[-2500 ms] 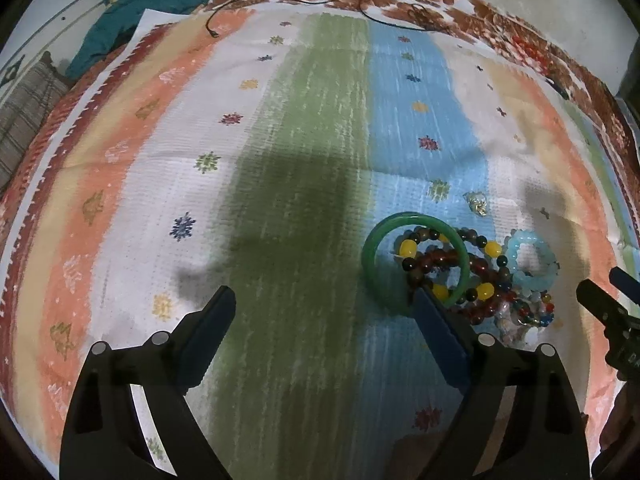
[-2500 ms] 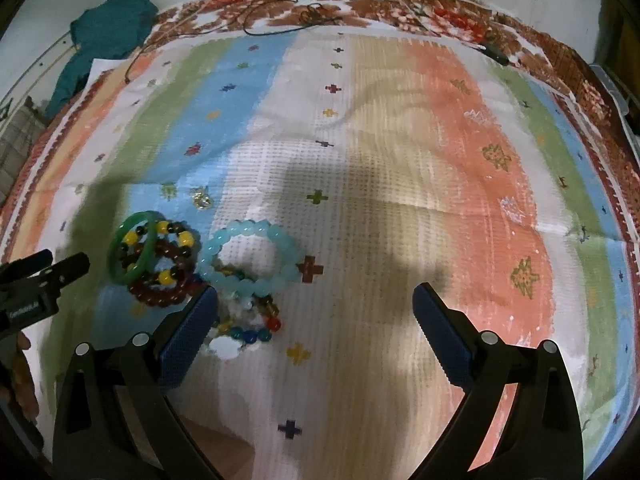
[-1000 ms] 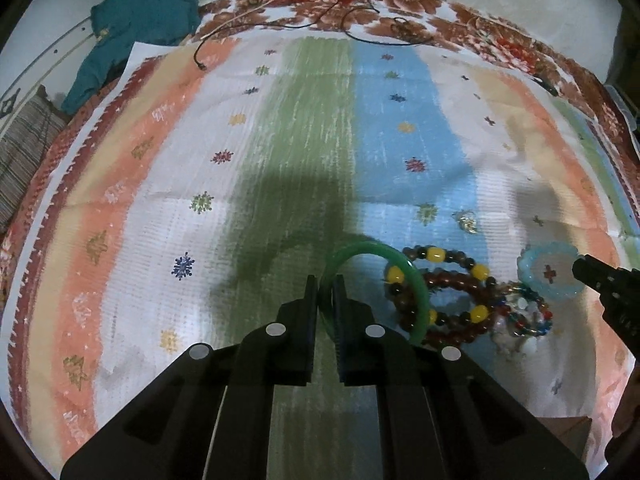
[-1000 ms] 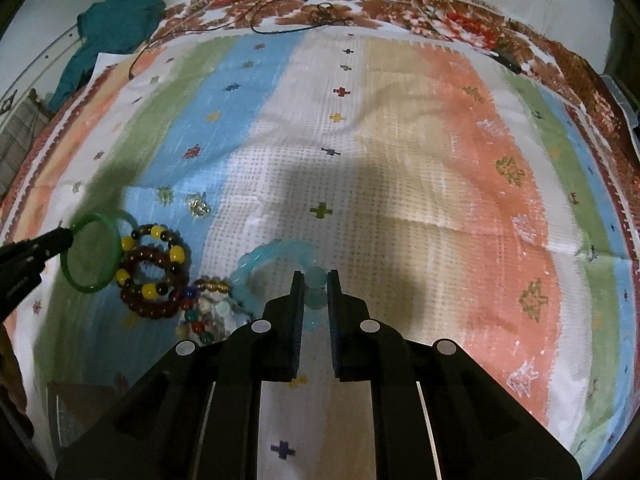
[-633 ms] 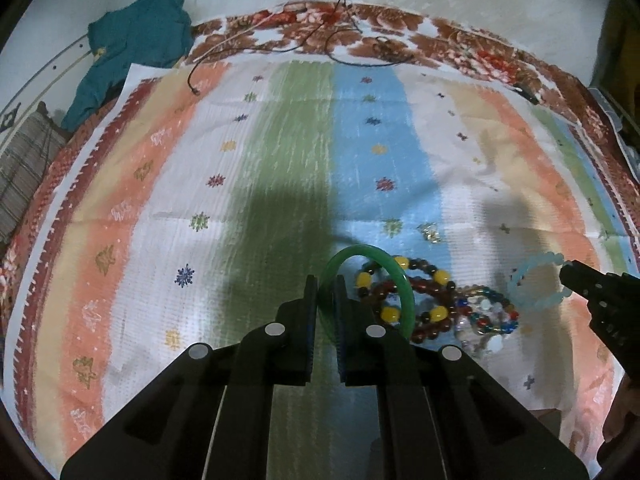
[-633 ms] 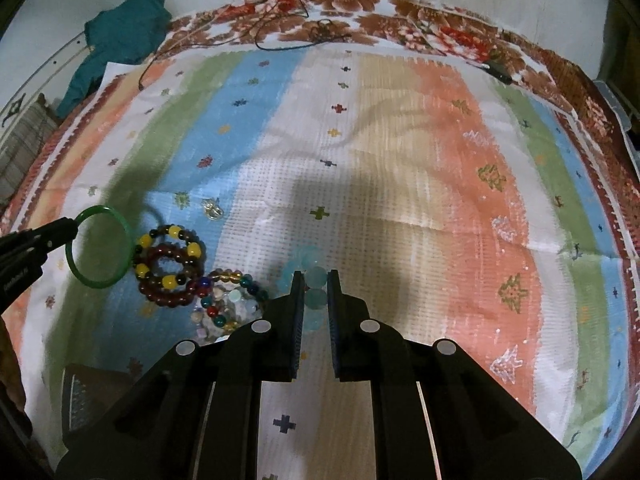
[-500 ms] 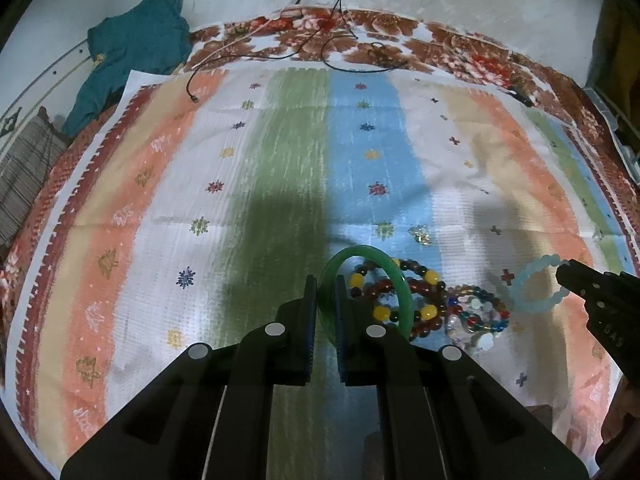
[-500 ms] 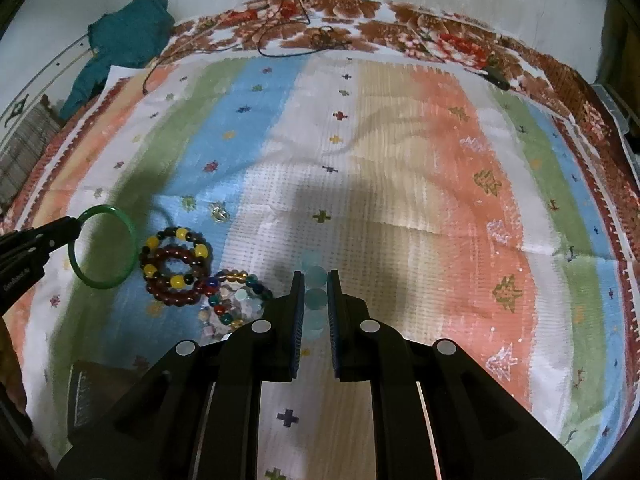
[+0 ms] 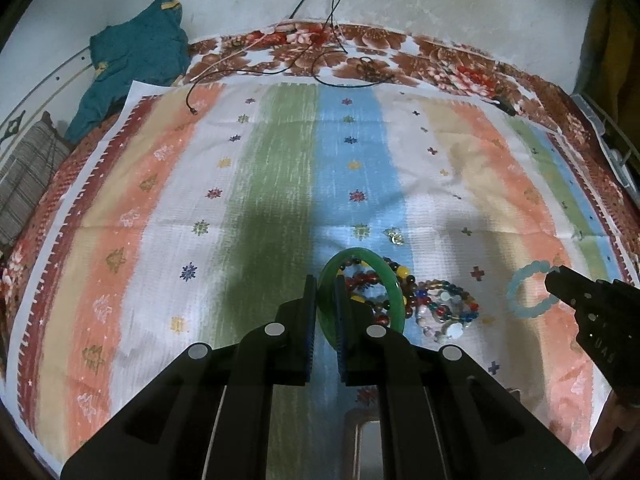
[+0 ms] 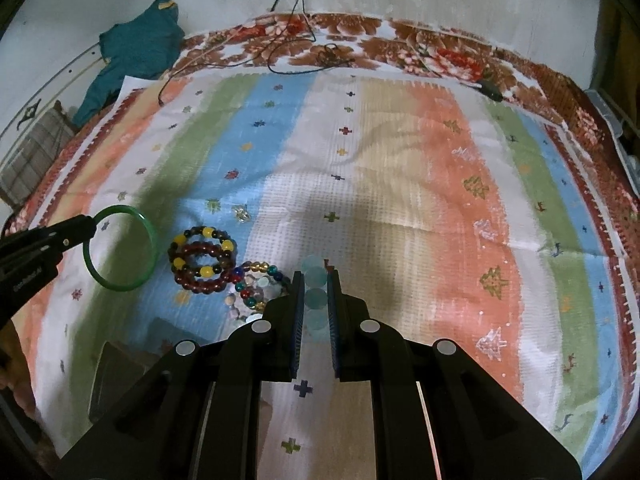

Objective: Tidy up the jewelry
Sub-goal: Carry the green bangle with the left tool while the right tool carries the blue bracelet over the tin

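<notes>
My left gripper (image 9: 325, 285) is shut on a green bangle (image 9: 390, 280) and holds it above the striped cloth; it also shows in the right wrist view (image 10: 150, 236). My right gripper (image 10: 313, 280) is shut on a pale blue bead bracelet (image 10: 314, 296), lifted off the cloth; the bracelet also shows in the left wrist view (image 9: 516, 294). A dark red and yellow bead bracelet (image 10: 202, 258) and a mixed-colour bead bracelet (image 10: 256, 284) lie on the cloth between the grippers. A small gold charm (image 10: 241, 213) lies just beyond them.
The striped cloth (image 10: 400, 184) covers a bed with a floral sheet (image 10: 400, 46). A teal garment (image 9: 132, 56) lies at the far left corner. Black cables (image 9: 332, 52) trail across the far edge. A dark flat object (image 10: 116, 372) sits near the front left.
Both grippers closed, the left on the green bangle and the right on the pale blue bracelet. Both have lifted their pieces up and apart from the bead pile.
</notes>
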